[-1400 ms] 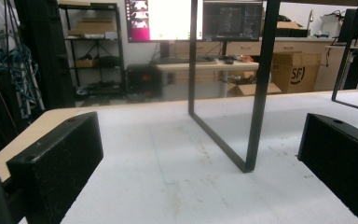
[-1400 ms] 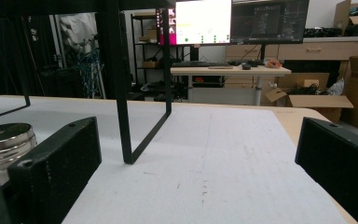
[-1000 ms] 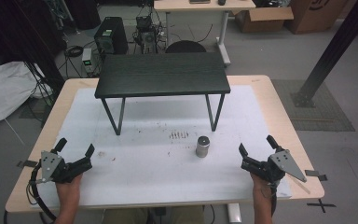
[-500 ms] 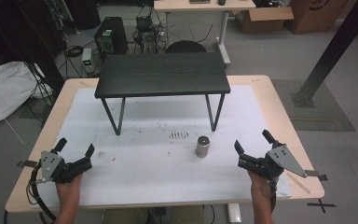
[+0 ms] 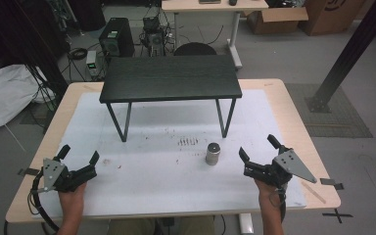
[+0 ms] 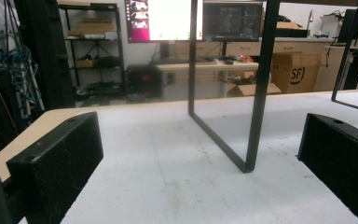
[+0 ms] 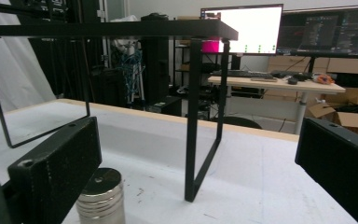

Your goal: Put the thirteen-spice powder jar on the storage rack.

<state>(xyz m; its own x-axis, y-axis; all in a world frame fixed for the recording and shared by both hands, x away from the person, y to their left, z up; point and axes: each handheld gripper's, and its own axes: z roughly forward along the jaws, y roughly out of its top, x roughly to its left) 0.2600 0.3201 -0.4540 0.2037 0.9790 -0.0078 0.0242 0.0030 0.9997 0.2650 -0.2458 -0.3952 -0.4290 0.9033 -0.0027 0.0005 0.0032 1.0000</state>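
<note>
Clearly, the right claw [image 5: 257, 154], jaws spread and empty, sat just beside the small silver metal cylinder [image 5: 212, 153] standing on the white-covered bench [image 5: 152, 186], so a careless sideways approach could topple it.

left tool [image 5: 78, 156] jaws apart, right tool [image 5: 257, 148] likewise

From the right hand-held gripper's view, its near jaw covers the metal weight's [image 7: 100, 198] left side, and the picture's lower edge cuts off its base.
</note>
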